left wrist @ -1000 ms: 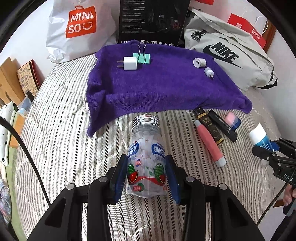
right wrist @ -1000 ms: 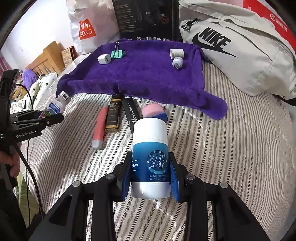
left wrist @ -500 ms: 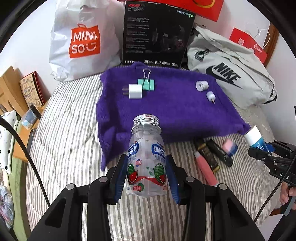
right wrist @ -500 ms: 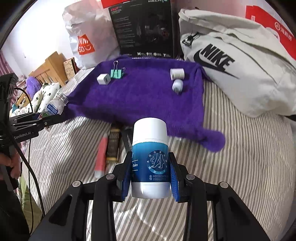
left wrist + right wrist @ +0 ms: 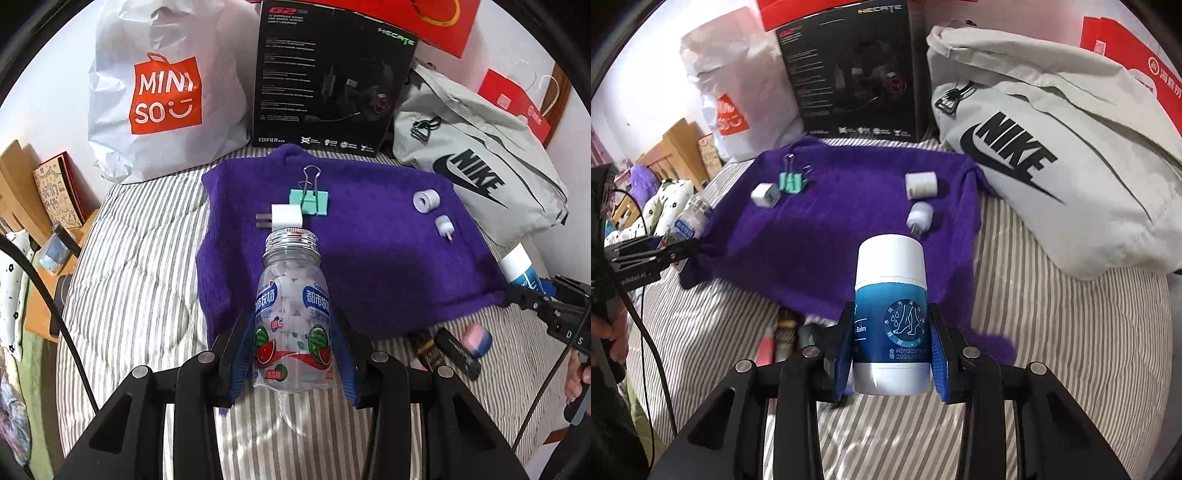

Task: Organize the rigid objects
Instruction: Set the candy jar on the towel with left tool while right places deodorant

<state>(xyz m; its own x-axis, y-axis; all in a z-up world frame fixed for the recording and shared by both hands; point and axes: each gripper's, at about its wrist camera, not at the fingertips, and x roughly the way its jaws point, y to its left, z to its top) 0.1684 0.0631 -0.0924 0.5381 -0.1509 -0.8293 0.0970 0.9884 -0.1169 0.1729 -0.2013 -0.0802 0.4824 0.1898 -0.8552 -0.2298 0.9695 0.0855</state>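
- The candy bottle (image 5: pixel 293 317) and the foot-balm jar (image 5: pixel 891 317) are both lifted off the striped bed (image 5: pixel 140 277), hanging over the near edge of the purple towel (image 5: pixel 369 258).
- Step in hand, as I read it: carrying both to the towel, where a charger plug (image 5: pixel 286 217), binder clip (image 5: pixel 310 199) and two small white pieces already lie.
- Next calls for setting each down on bare towel.
- The left gripper (image 5: pixel 293 354) is closed on the bottle's sides; the right gripper (image 5: pixel 891 354) is clamped on the jar.

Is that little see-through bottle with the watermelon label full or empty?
Nearly full. White candies show through the clear bottle almost up to its silver cap, while the left gripper holds it in its jaws.
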